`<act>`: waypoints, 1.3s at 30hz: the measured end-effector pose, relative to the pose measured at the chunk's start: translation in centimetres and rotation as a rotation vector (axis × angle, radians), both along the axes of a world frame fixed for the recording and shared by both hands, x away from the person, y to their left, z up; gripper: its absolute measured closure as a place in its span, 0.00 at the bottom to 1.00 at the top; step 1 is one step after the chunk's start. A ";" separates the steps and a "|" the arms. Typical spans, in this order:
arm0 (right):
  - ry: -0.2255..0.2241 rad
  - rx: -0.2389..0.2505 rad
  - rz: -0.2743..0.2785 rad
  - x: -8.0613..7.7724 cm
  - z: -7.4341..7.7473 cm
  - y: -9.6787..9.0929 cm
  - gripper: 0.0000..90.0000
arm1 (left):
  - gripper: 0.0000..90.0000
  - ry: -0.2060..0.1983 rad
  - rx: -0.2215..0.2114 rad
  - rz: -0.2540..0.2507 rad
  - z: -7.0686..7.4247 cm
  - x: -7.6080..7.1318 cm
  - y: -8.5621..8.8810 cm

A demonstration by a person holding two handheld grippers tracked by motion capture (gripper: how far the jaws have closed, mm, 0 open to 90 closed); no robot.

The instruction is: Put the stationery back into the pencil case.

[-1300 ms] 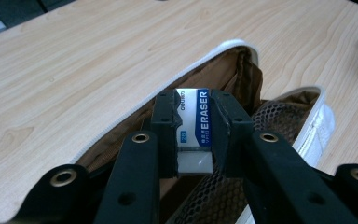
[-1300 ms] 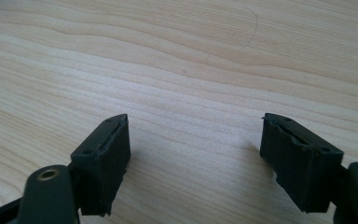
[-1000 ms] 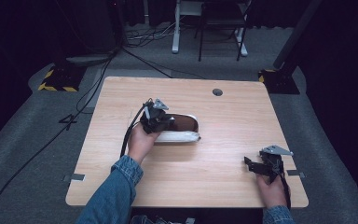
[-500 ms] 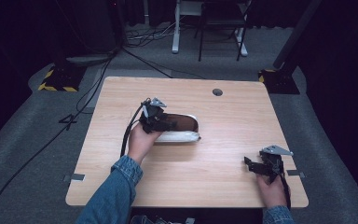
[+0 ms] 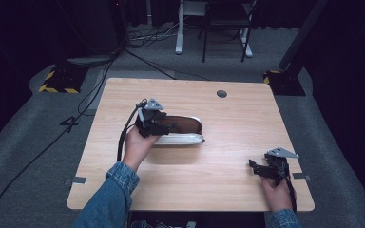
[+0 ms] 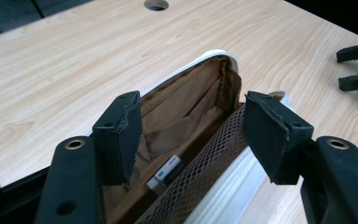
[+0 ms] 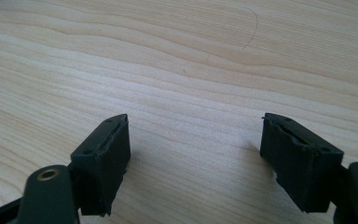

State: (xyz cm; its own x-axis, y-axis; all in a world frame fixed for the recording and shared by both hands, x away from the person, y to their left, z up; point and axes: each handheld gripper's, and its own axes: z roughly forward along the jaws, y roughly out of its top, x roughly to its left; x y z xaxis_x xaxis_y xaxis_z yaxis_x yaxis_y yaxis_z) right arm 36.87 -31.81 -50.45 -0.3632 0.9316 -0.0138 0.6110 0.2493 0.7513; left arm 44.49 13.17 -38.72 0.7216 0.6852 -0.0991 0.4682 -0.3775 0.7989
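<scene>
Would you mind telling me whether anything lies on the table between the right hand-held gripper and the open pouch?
Nothing visible does. Bare light wooden table lies between the right hand-held gripper and the white-edged, brown-lined open pouch. The left hand-held gripper sits open at the pouch's mouth, on the far side.

Light wooden surface (image 5: 228, 185) on grey carpeted floor (image 5: 24, 156), black cables (image 5: 38, 147) trailing, white-legged desk (image 5: 180, 28) behind in darkness.

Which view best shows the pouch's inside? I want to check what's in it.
The left gripper view: it looks straight into the open pouch, showing brown lining, a mesh pocket and a small white item. The high view shows the pouch small, partly behind the left gripper.
</scene>
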 end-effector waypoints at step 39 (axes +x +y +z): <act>0.006 0.001 0.005 0.1 0.0 0.2 0.27 | 0.41 -0.011 -0.008 0.149 -1.5 -7.5 10.4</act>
State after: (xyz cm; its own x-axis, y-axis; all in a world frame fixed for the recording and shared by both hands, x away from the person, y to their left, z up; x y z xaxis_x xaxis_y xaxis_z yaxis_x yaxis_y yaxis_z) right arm 37.02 -31.59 -50.43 -0.3682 0.9297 -0.0105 0.6140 0.2516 0.7481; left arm 36.95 23.61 -40.27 0.6133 0.7837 -0.0980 0.5098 -0.2980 0.8071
